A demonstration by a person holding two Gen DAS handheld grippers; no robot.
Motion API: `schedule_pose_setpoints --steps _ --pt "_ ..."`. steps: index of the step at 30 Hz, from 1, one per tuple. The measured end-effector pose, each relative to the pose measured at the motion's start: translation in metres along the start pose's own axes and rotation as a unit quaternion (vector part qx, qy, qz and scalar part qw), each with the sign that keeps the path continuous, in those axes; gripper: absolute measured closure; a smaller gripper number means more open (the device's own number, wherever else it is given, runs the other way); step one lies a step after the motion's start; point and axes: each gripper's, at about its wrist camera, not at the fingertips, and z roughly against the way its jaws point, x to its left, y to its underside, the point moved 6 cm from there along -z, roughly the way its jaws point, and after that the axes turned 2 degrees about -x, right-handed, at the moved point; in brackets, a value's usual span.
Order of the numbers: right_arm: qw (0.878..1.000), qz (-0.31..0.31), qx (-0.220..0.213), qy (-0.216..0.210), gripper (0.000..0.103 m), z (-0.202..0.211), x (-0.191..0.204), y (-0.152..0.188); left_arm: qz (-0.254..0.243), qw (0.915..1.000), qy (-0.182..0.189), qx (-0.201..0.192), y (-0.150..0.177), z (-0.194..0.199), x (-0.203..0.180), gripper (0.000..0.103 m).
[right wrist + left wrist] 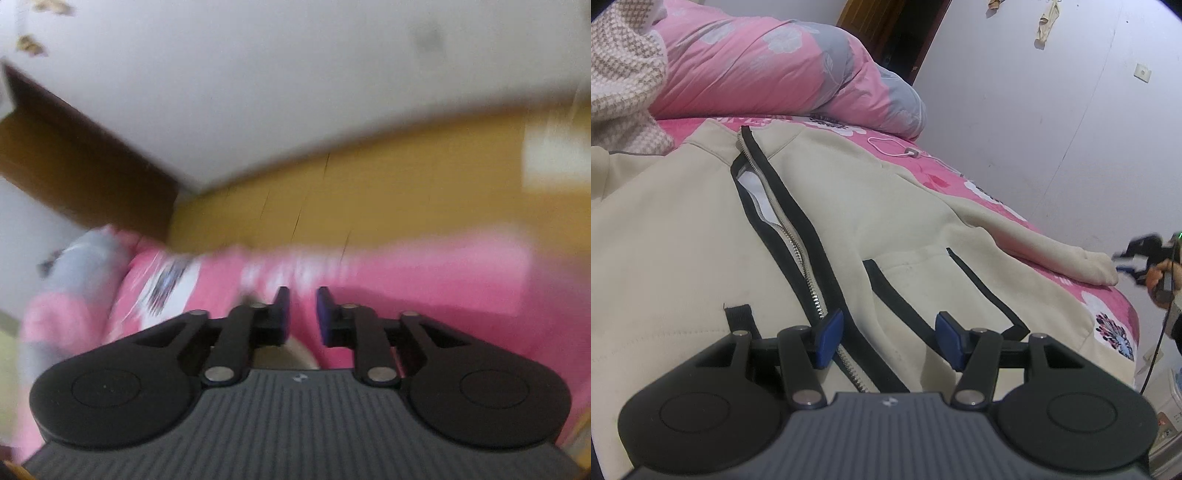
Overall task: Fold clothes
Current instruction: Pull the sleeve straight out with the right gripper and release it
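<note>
A cream zip jacket (701, 229) with black trim lies spread front-up on the pink bed (1108, 310). Its right sleeve (1052, 251) stretches toward the bed's right edge. My left gripper (888, 338) is open and empty, low over the jacket's hem beside the zipper (805, 266) and pocket (923, 273). My right gripper (302, 314) is open with a narrow gap and holds nothing; its view is blurred by motion. A bit of cream cloth (291, 356) shows under it. The right gripper also shows in the left wrist view (1137, 258), just past the sleeve cuff.
A pink and grey floral quilt (783, 66) is heaped at the head of the bed, with a houndstooth blanket (624, 85) to its left. A white charging cable (901, 149) lies on the sheet. A white wall (1052, 92) runs along the right; the yellow floor (369, 199) is beyond the bed.
</note>
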Motion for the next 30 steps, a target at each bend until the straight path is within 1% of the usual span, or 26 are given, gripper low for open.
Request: schedule_pose_setpoints --steps 1,2,3,4,5,6,7,8,10,14,16,18,19,20,22,23,24,25,26,28,30 --pt "0.999 0.030 -0.029 -0.005 0.073 0.010 0.016 -0.003 0.002 1.0000 0.001 -0.001 0.000 0.000 0.001 0.046" --pt "0.997 0.066 -0.048 -0.017 0.071 0.018 0.036 -0.003 0.004 1.0000 0.003 -0.001 0.000 0.000 0.001 0.046" --pt "0.991 0.113 -0.046 -0.047 0.064 0.020 0.064 0.006 0.006 1.0000 0.005 -0.002 0.000 0.000 0.002 0.046" --pt "0.983 0.160 -0.035 -0.078 0.058 0.019 0.092 0.018 0.009 0.9999 0.007 -0.003 0.000 0.000 0.003 0.046" --pt "0.972 0.205 -0.003 -0.113 0.049 0.013 0.121 0.039 0.011 0.9999 0.009 -0.004 0.000 0.000 0.003 0.046" --pt "0.956 0.250 0.038 -0.152 0.046 0.004 0.152 0.063 0.015 0.9998 0.012 -0.005 0.000 0.000 0.005 0.046" --pt "0.933 0.288 0.093 -0.195 0.045 -0.007 0.182 0.093 0.018 0.9997 0.015 -0.006 0.000 0.001 0.006 0.046" --pt "0.912 0.316 0.136 -0.224 0.045 -0.018 0.204 0.121 0.023 0.9995 0.018 -0.007 0.000 0.001 0.007 0.046" --pt "0.869 0.371 0.204 -0.256 0.045 -0.043 0.247 0.177 0.030 0.9992 0.023 -0.008 0.000 0.001 0.009 0.046" --pt "0.823 0.423 0.263 -0.273 0.045 -0.076 0.295 0.244 0.043 0.9984 0.035 -0.013 0.001 0.001 0.012 0.046" --pt "0.801 0.446 0.286 -0.280 0.045 -0.078 0.308 0.270 0.048 0.9980 0.039 -0.014 0.001 0.001 0.014 0.046" --pt "0.773 0.472 0.312 -0.287 0.045 -0.079 0.318 0.296 0.052 0.9976 0.043 -0.016 0.002 0.001 0.015 0.046" --pt "0.761 0.486 0.325 -0.283 0.044 -0.081 0.320 0.303 0.054 0.9974 0.044 -0.017 0.002 0.001 0.015 0.046" --pt "0.751 0.499 0.334 -0.274 0.045 -0.086 0.322 0.308 0.056 0.9973 0.046 -0.017 0.002 0.002 0.016 0.046" --pt "0.740 0.523 0.340 -0.251 0.045 -0.086 0.320 0.320 0.059 0.9969 0.048 -0.019 0.002 0.002 0.017 0.046" --pt "0.739 0.528 0.336 -0.247 0.052 -0.083 0.321 0.320 0.060 0.9968 0.049 -0.019 0.002 0.002 0.017 0.046" --pt "0.739 0.534 0.332 -0.243 0.077 -0.081 0.322 0.320 0.059 0.9968 0.049 -0.020 0.002 0.002 0.017 0.046" --pt "0.739 0.542 0.325 -0.235 0.091 -0.079 0.323 0.320 0.059 0.9969 0.049 -0.020 0.002 0.002 0.017 0.046" --pt "0.739 0.547 0.318 -0.231 0.097 -0.077 0.325 0.319 0.058 0.9970 0.048 -0.020 0.002 0.002 0.017 0.046" --pt "0.742 0.554 0.292 -0.239 0.098 -0.068 0.332 0.315 0.056 0.9971 0.047 -0.020 0.002 0.002 0.016 0.046" --pt "0.741 0.574 0.242 -0.252 0.099 -0.057 0.344 0.309 0.055 0.9973 0.045 -0.020 0.003 0.002 0.015 0.046"
